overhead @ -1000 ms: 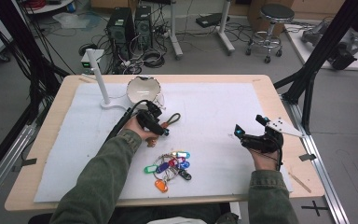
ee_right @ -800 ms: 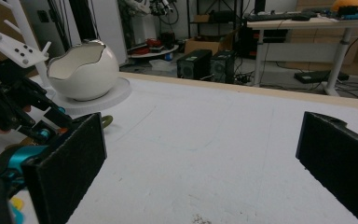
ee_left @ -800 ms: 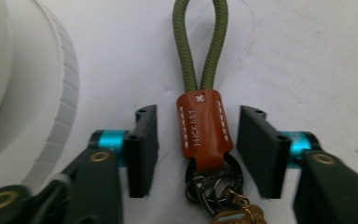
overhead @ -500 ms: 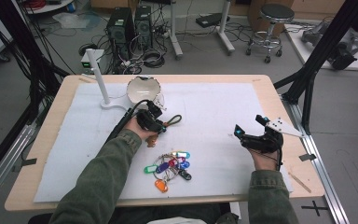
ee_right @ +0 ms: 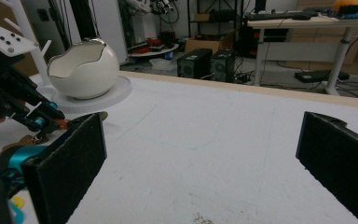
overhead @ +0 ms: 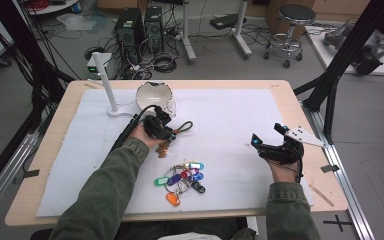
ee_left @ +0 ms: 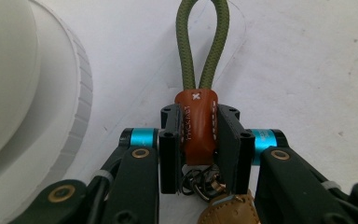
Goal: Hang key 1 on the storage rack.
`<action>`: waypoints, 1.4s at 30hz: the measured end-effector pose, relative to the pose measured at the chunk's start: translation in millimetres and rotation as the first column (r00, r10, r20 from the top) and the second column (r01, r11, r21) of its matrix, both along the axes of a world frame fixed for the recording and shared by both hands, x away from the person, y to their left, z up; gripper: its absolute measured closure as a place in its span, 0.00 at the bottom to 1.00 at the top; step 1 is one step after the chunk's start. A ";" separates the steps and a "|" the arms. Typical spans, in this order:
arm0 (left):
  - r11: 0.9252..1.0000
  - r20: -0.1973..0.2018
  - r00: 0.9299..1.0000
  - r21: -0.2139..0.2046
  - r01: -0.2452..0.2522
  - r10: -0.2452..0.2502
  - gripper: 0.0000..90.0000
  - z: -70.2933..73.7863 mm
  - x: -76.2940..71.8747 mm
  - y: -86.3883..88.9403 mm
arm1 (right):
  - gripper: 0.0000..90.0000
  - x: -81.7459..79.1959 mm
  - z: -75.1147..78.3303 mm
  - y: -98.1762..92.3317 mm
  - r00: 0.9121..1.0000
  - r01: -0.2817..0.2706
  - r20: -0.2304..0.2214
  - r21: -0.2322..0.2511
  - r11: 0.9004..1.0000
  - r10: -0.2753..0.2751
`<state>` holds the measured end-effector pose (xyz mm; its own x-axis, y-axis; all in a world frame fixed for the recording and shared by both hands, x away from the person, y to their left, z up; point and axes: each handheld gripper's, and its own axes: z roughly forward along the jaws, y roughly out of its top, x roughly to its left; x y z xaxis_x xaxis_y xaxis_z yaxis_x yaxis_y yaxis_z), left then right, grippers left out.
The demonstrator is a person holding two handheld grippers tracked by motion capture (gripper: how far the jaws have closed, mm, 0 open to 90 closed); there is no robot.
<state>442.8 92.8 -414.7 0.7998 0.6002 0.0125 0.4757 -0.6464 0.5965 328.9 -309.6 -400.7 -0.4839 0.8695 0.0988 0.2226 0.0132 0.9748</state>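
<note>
On the white mat point(overhead: 230, 120), your left gripper point(ee_left: 199, 140) has just clamped the brown leather tab point(ee_left: 197, 126), its stamped lettering illegible; your right gripper point(ee_right: 205, 163) stands wide apart.

1. The left gripper point(overhead: 166, 131) sits low over the white mat point(overhead: 230, 120) on the tabletop point(overhead: 280, 86), its jaws closed on the brown leather tab of a keychain point(overhead: 179, 129).
2. The keychain's green cord loop lies just beyond the jaws.
3. An egg-shaped white bowl point(overhead: 153, 96) stands near, behind the jaws.
4. A bunch of coloured key tags point(overhead: 182, 178) lies nearer the person than the jaws.
5. The right gripper point(overhead: 268, 137) rests well apart, jaws spread.
</note>
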 end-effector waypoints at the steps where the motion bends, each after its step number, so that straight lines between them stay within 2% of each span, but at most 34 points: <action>1: 1.000 0.000 1.000 -0.002 0.001 -0.001 0.79 1.1 -0.4 0.7 | 0.01 -0.2 0.0 0.0 1.000 0.000 -0.002 0.000 1.000 0.000; 14: 0.999 -0.017 1.000 -0.038 0.003 -0.004 0.79 18.7 -7.5 10.1 | 0.01 0.4 -0.7 0.1 1.000 0.000 -0.001 -0.005 1.000 0.000; 21: 0.998 0.009 1.000 -0.063 0.013 -0.012 0.79 33.0 -16.3 14.6 | 0.01 0.4 -0.8 0.3 1.000 0.000 -0.004 -0.004 1.000 0.000; 31: 0.994 0.024 0.999 -0.101 -0.040 0.043 0.79 47.5 -21.6 42.1 | 0.01 0.4 -0.8 0.7 1.000 0.001 -0.006 -0.002 1.000 -0.001; 42: 0.988 0.037 0.997 -0.139 -0.069 0.075 0.80 62.6 -28.6 63.7 | 0.01 1.0 -1.2 1.3 1.000 0.004 -0.003 -0.006 1.000 -0.004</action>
<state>414.2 156.5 -352.2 0.7550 0.6544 -0.0417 0.4908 -0.5217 0.6978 330.0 -308.3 -401.9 -0.4802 0.8720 0.0947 0.2258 0.0185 0.9740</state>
